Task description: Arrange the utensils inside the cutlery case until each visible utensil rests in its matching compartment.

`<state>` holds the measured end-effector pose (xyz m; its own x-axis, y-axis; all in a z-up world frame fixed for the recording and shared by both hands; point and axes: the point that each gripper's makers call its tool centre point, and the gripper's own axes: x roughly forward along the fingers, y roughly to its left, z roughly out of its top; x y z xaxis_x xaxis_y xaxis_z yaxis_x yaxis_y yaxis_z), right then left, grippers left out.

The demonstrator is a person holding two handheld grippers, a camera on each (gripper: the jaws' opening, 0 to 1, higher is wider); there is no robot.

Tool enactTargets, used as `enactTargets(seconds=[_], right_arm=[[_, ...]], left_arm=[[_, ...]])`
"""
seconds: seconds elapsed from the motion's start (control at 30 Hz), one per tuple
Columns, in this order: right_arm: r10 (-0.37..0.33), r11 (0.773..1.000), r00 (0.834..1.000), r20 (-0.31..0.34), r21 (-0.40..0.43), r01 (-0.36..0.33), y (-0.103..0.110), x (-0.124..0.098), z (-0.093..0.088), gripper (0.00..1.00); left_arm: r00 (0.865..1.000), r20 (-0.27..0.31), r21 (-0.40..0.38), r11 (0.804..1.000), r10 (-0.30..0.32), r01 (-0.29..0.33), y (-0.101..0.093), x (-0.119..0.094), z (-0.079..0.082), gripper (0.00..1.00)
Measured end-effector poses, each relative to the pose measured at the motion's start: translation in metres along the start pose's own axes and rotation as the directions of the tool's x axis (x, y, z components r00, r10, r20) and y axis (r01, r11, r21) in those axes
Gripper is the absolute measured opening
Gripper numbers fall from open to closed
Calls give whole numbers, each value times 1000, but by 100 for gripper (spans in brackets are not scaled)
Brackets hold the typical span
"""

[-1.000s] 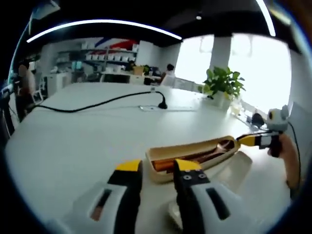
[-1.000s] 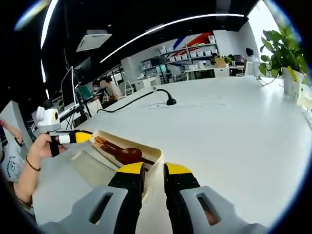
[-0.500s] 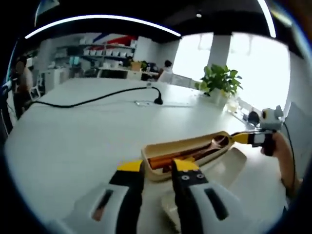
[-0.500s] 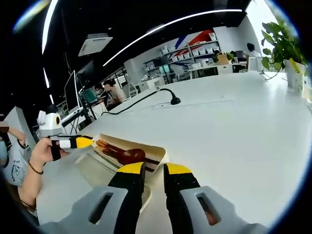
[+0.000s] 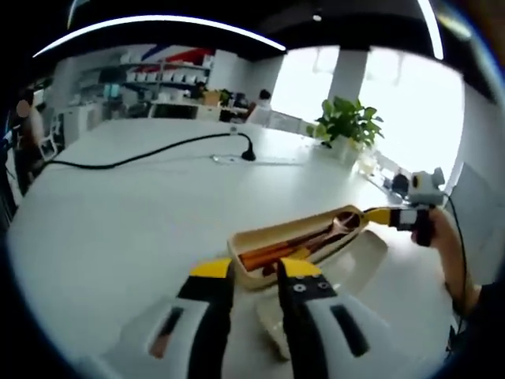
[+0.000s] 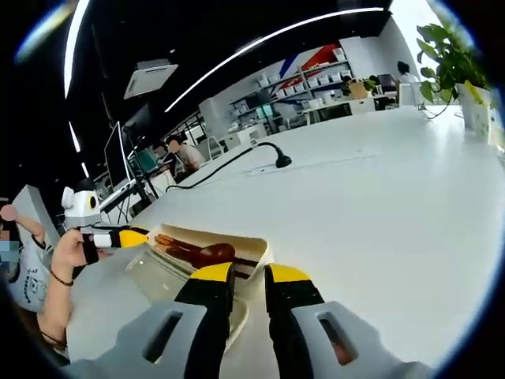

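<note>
A cream cutlery case [image 5: 293,246] lies on the white table [image 5: 118,221] with brown wooden utensils inside, a spoon [image 5: 344,224] among them. The case's near end sits between the yellow tips of my left gripper [image 5: 254,270], which is shut on it. At the far end, my right gripper [image 5: 380,215], held by a hand, is pinched on the case. In the right gripper view the case [image 6: 237,246] ends between my right gripper [image 6: 249,273], with the spoon [image 6: 207,254] showing. My left gripper [image 6: 132,235] holds the other end.
A pale lid or tray [image 5: 351,267] lies under and beside the case, also seen as the lid [image 6: 158,275]. A black cable with a plug [image 5: 246,155] crosses the far table. A potted plant [image 5: 347,128] stands at the back. People sit in the background.
Both cameras have shifted a little. The case stays pinched at both ends and sits slightly lower and nearer in the left gripper view. Jaw spacing looks the same.
</note>
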<state>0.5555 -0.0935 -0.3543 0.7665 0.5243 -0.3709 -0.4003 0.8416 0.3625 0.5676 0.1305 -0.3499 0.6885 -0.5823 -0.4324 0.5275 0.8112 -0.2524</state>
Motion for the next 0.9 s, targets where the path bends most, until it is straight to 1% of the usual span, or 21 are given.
enactTargets(seconds=[0.07,0.13,0.2,0.3,0.37,0.4,0.43,0.47,0.5,0.53,0.57,0.6,0.63,0.67,0.7,0.73,0.77,0.83,0.9], right_arm=[[-10,1000,1000,2,-14,10,0,-4,2,16],[-16,1000,1000,14,-24,16,0,-8,5,17],[-26,999,999,25,-34,27,0,-11,8,20],[-41,997,999,30,-66,43,0,-16,11,20],[-48,995,998,44,-87,51,3,-22,15,22],[-59,995,996,68,-77,64,3,-25,19,24],[-55,995,996,68,-84,61,5,-27,20,24],[-43,992,998,55,-112,49,9,-29,17,24],[-43,992,998,53,-115,49,11,-31,17,24],[-42,991,998,51,-122,48,12,-32,16,23],[-38,988,998,43,-148,44,13,-33,15,23],[-39,986,999,34,-159,44,14,-34,14,23],[-43,982,999,17,-181,46,13,-35,11,23],[-46,980,999,13,-193,48,13,-36,11,23],[-55,971,998,-11,-233,51,11,-39,7,23],[-51,964,999,-18,-261,45,10,-40,6,24],[-41,962,999,-18,-271,34,12,-43,5,24],[-31,960,999,-34,-278,20,13,-46,-1,24],[-36,961,998,-49,-276,21,11,-47,-7,20]], left_arm=[[1000,13,12,1000,-6,6,-1,-3,4,23],[999,38,27,1000,-1,0,0,-8,10,23],[999,48,37,999,3,-5,1,-12,14,24],[999,39,67,998,12,-14,4,-17,14,25],[1000,23,127,992,19,-22,6,-22,14,29],[1000,-4,157,988,4,-3,7,-25,11,34],[1000,-27,170,985,6,-1,9,-28,7,41],[999,-44,191,982,4,5,11,-29,4,46],[997,-74,224,974,-2,18,13,-32,-3,49],[995,-98,257,965,-15,40,12,-33,-7,51],[994,-96,324,943,-46,75,9,-35,-8,50],[994,-96,342,936,-55,85,7,-36,-8,49],[991,-104,359,926,-84,116,3,-39,-10,47],[989,-104,365,921,-105,136,0,-41,-10,48],[987,-94,371,916,-127,154,-2,-43,-10,49],[985,-96,362,918,-140,166,-3,-45,-10,50],[980,-108,326,925,-169,195,-5,-46,-14,51],[974,-133,320,923,-182,216,-3,-46,-21,51],[969,-161,329,916,-185,230,-2,-45,-29,49]])
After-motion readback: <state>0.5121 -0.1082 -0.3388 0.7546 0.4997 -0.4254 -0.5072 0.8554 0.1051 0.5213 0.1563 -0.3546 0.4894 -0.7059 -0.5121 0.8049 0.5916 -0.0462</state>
